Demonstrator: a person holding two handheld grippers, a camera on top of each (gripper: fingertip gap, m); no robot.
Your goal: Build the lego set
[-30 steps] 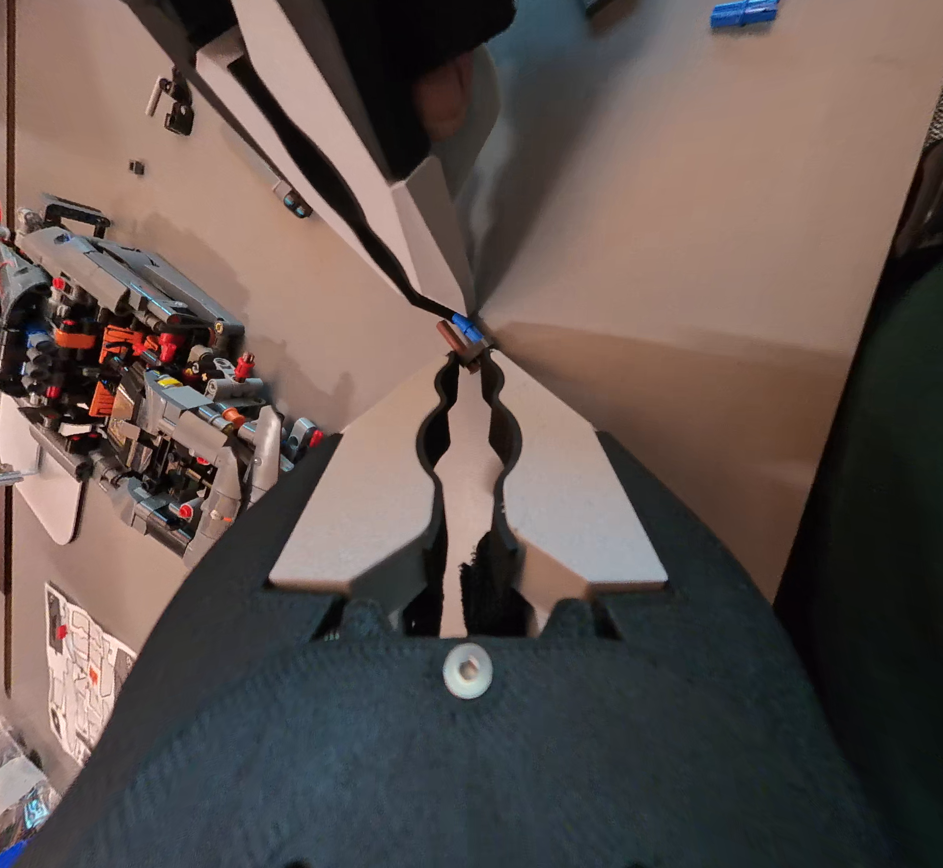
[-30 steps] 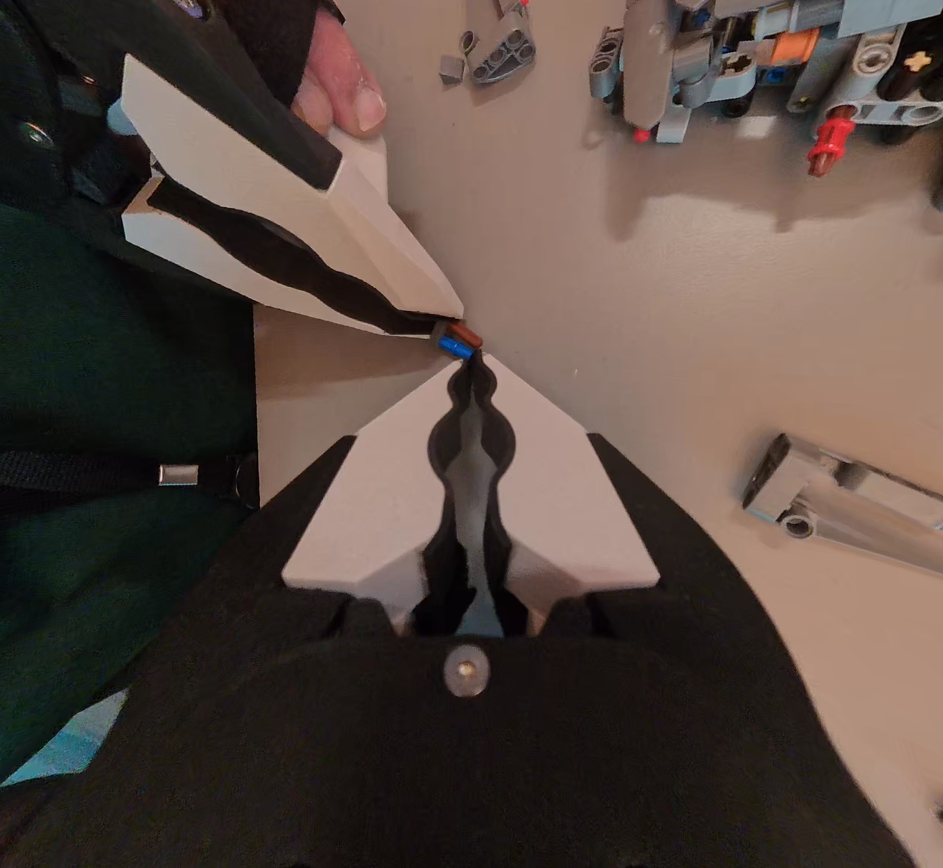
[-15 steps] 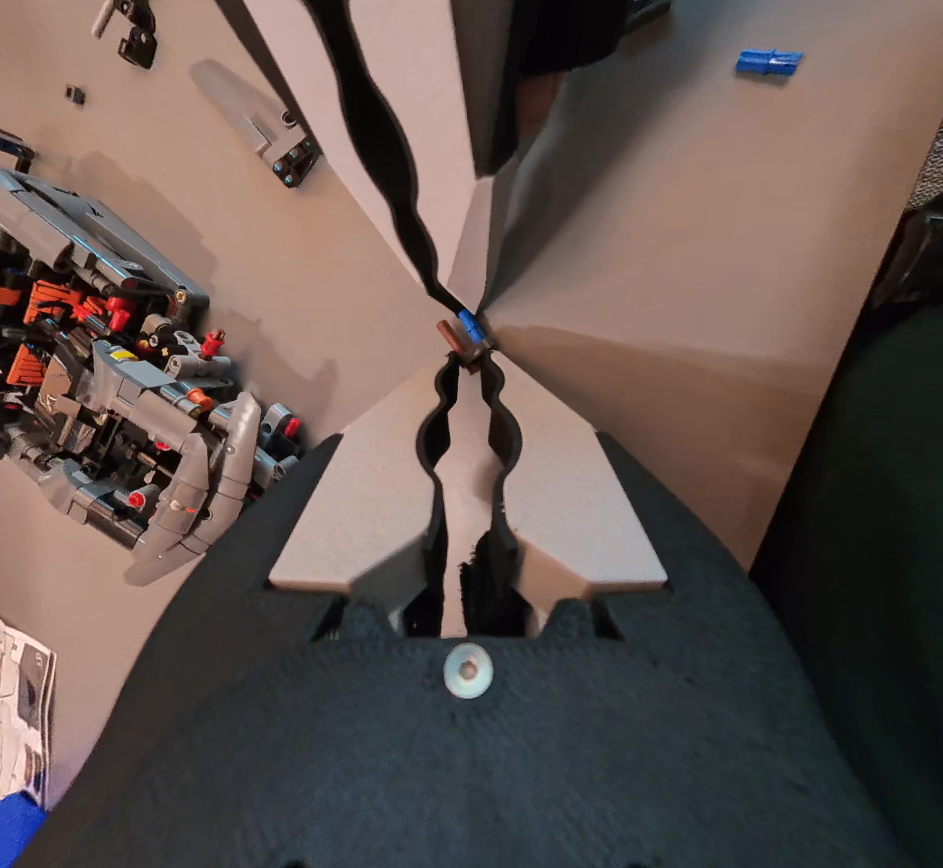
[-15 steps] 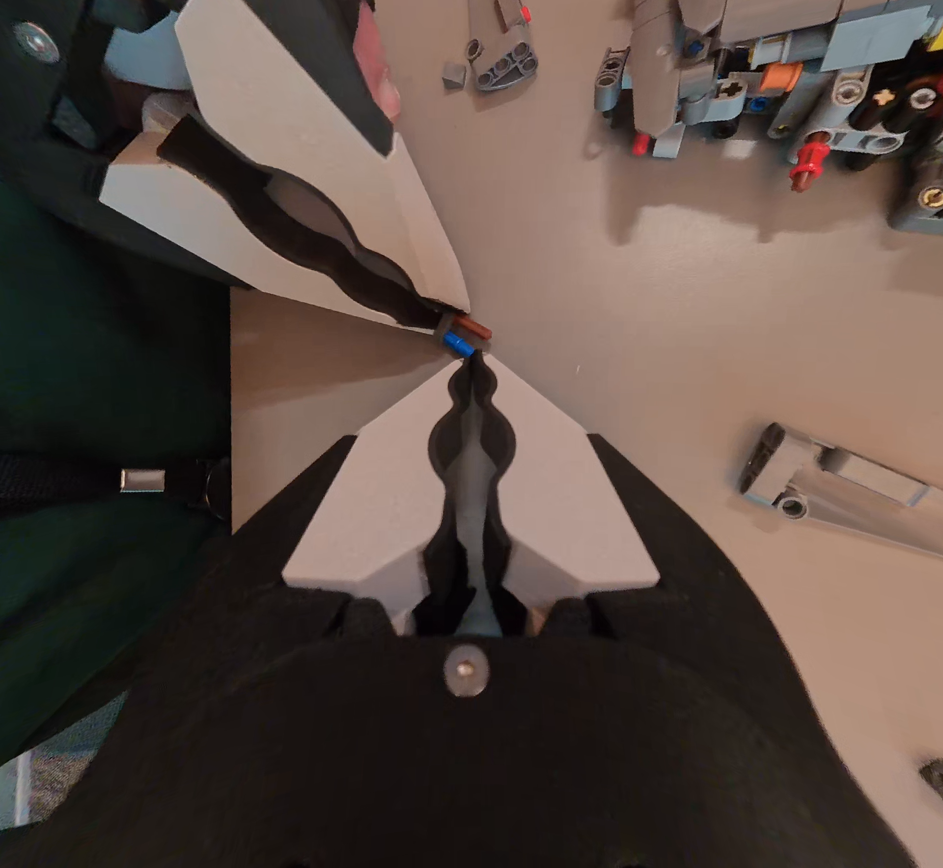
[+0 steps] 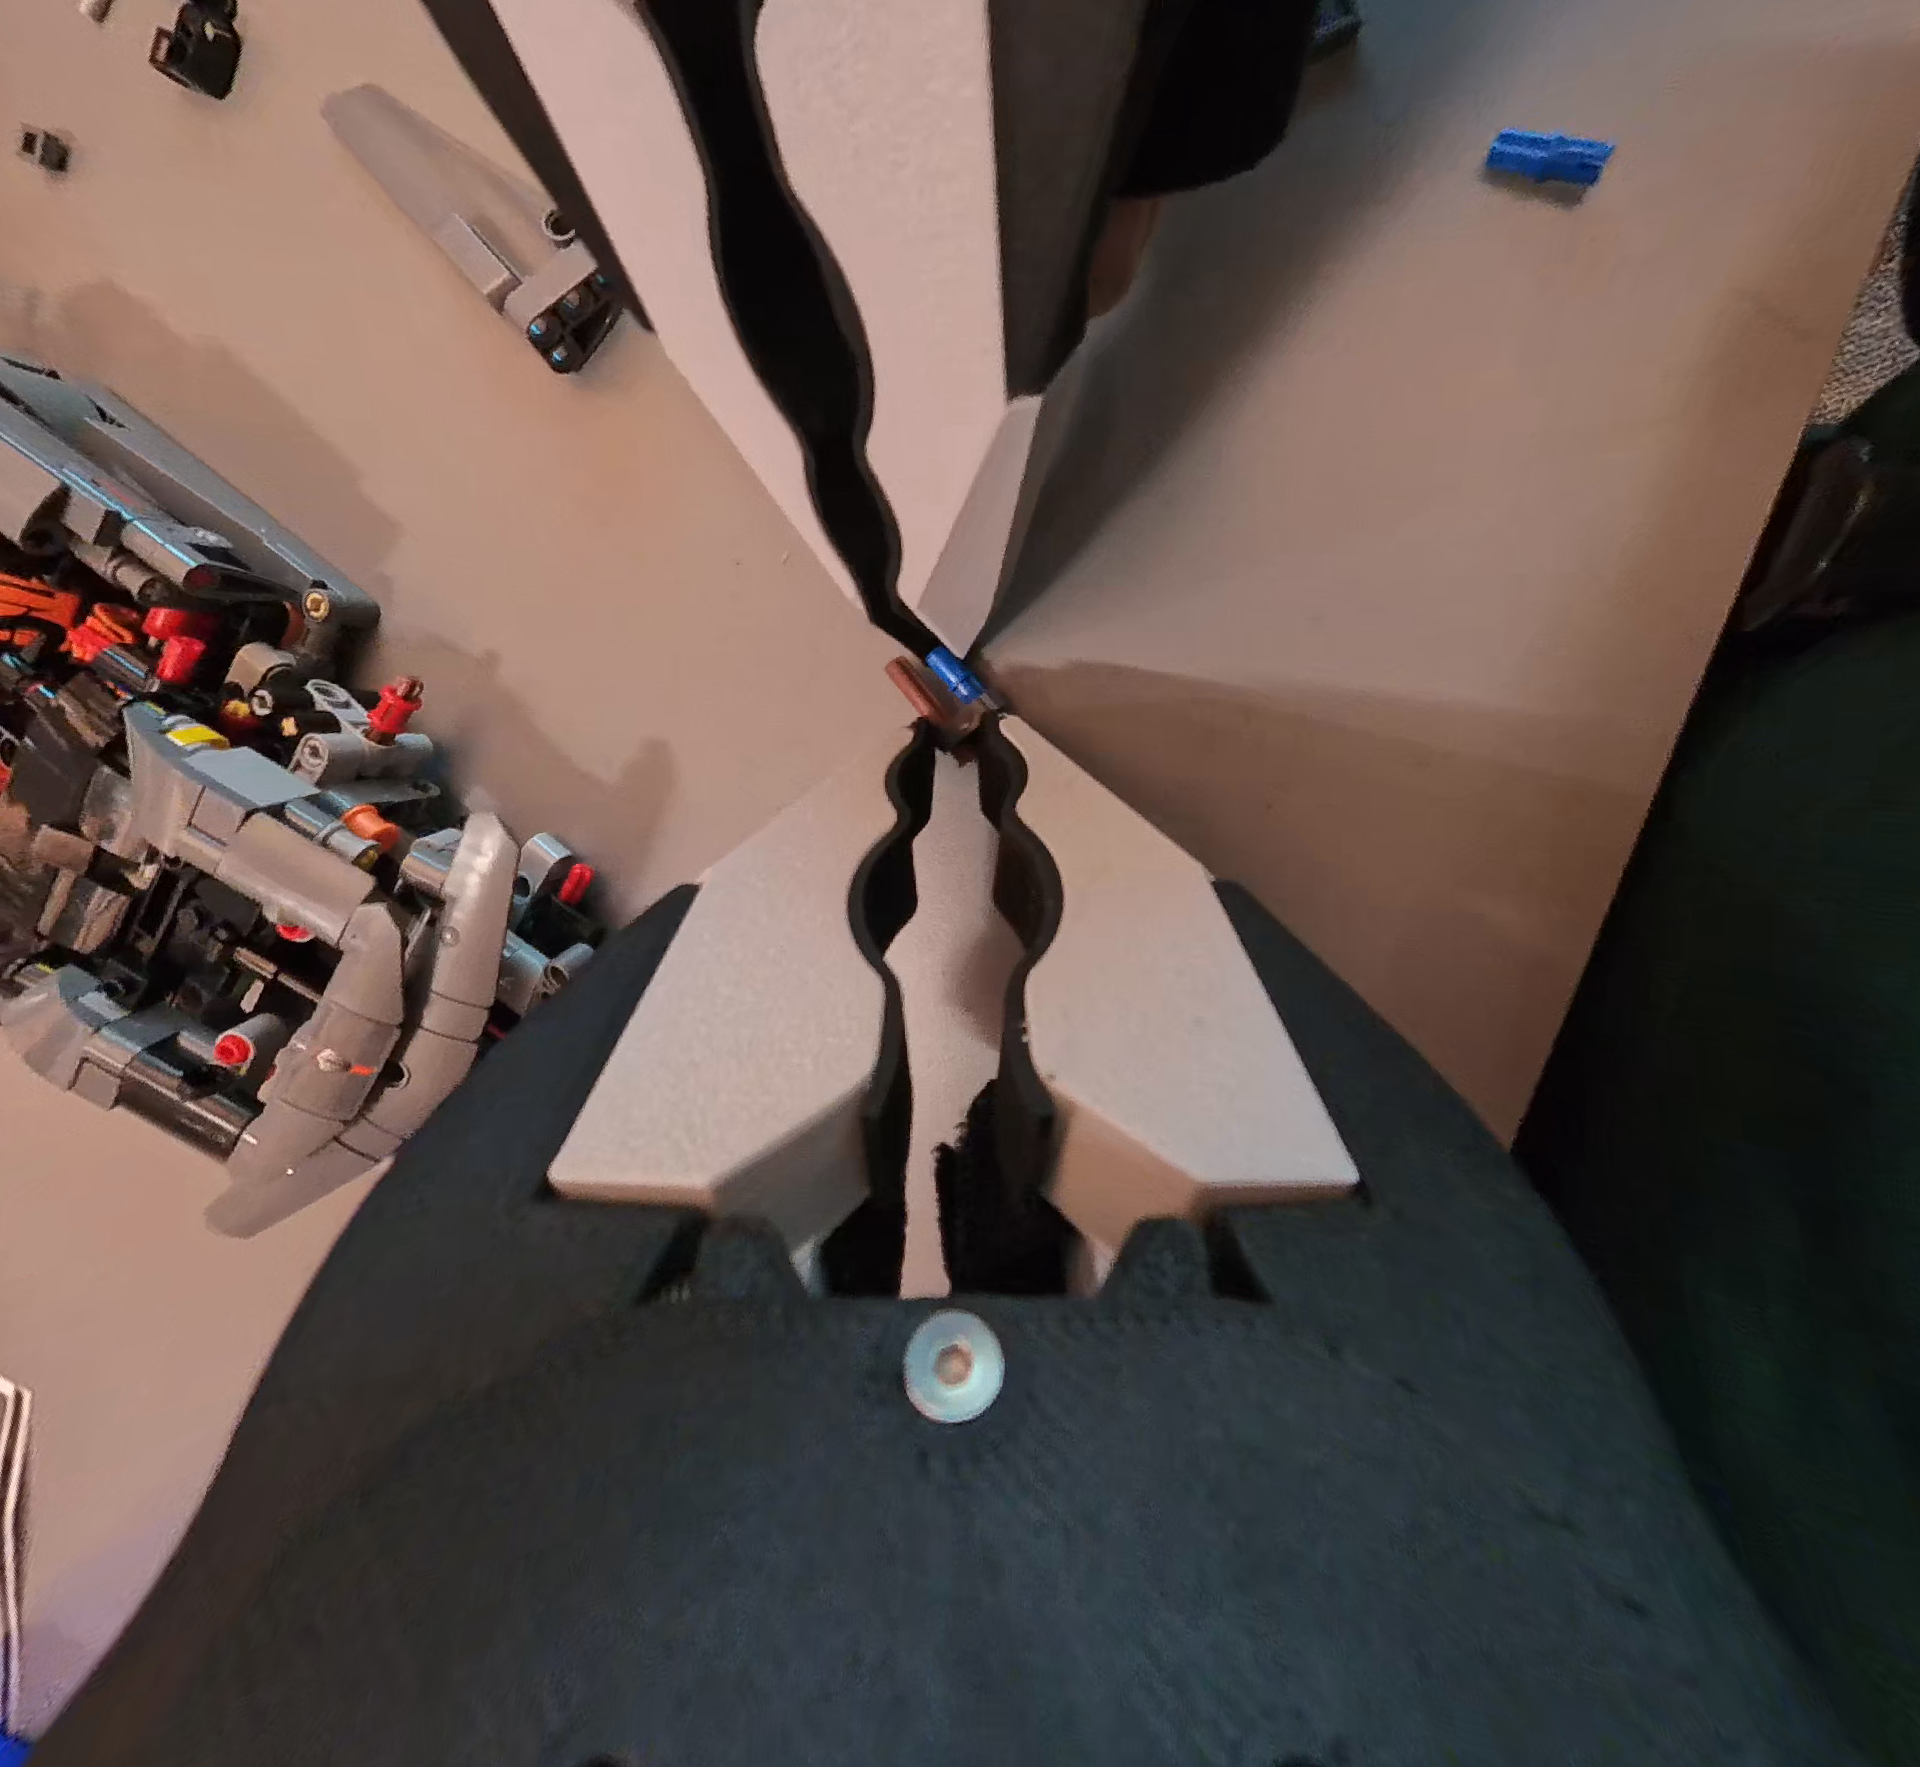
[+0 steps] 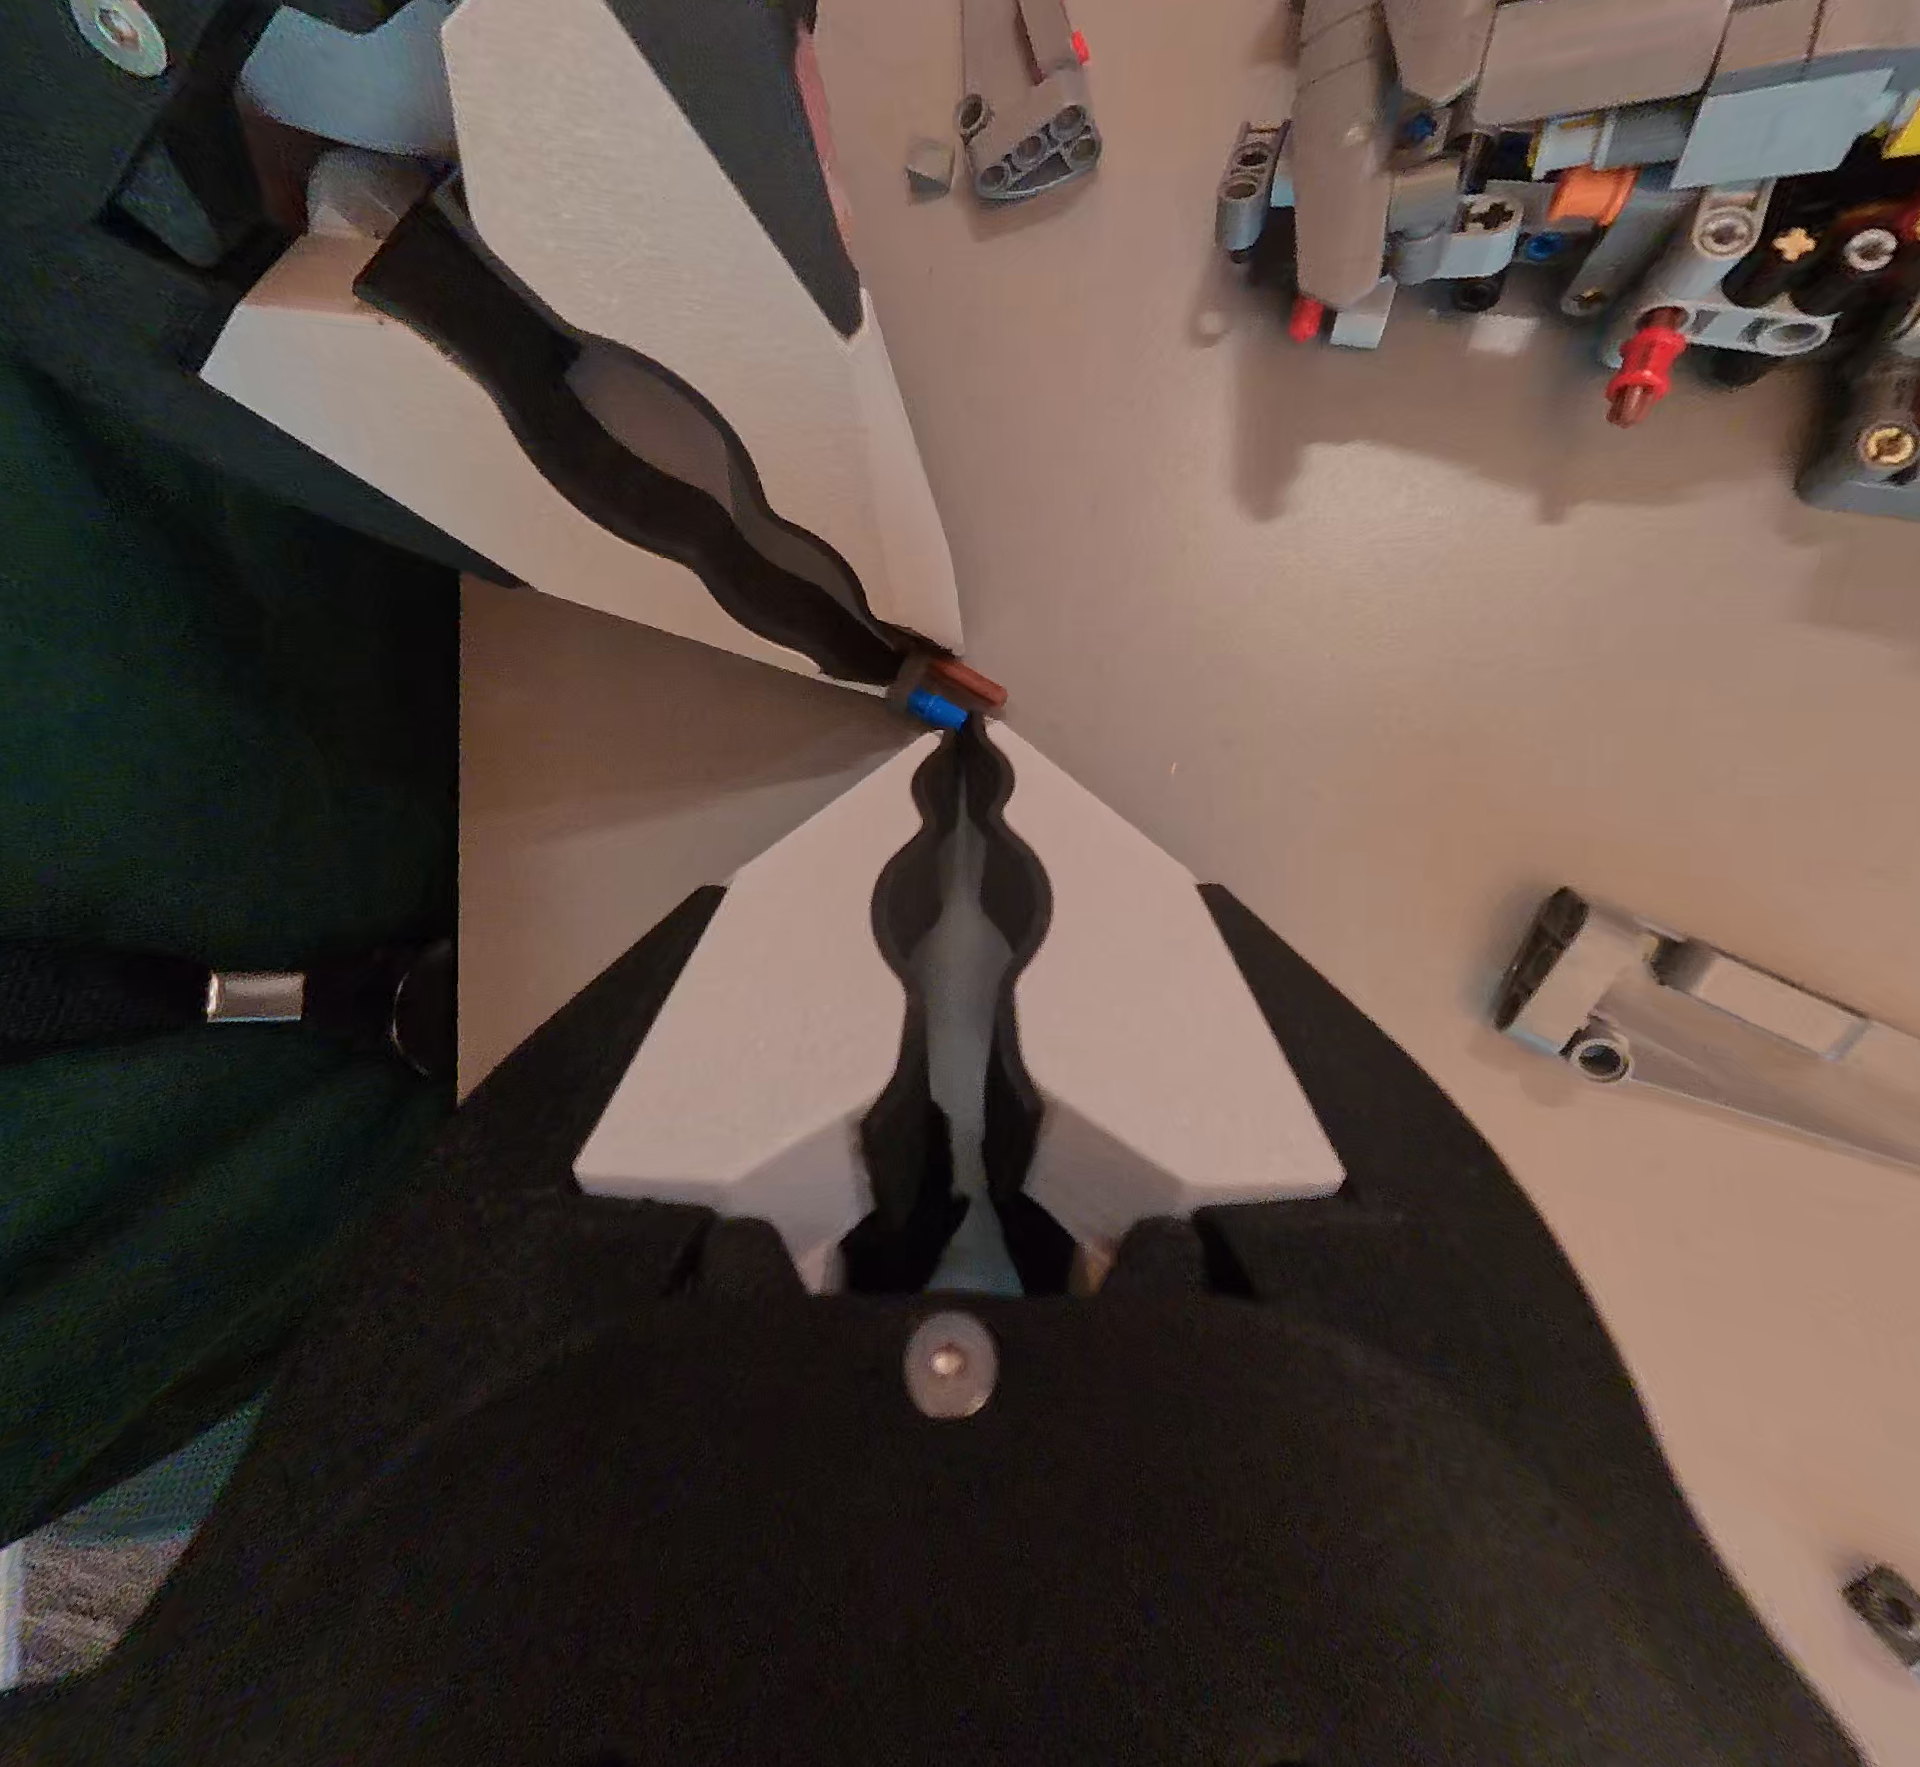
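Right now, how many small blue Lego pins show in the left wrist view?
2: one small blue Lego pin pinched between the two grippers' tips, another loose on the tan table at upper right. Others may hide inside the grey model.

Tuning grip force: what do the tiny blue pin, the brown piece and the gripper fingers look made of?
Blue pin and brown piece: likely hard moulded plastic, smooth, faintly glossy. Gripper fingers: pale, matte, grainy faces, probably printed plastic; the wavy black inner lining looks rubbery, but that is uncertain.
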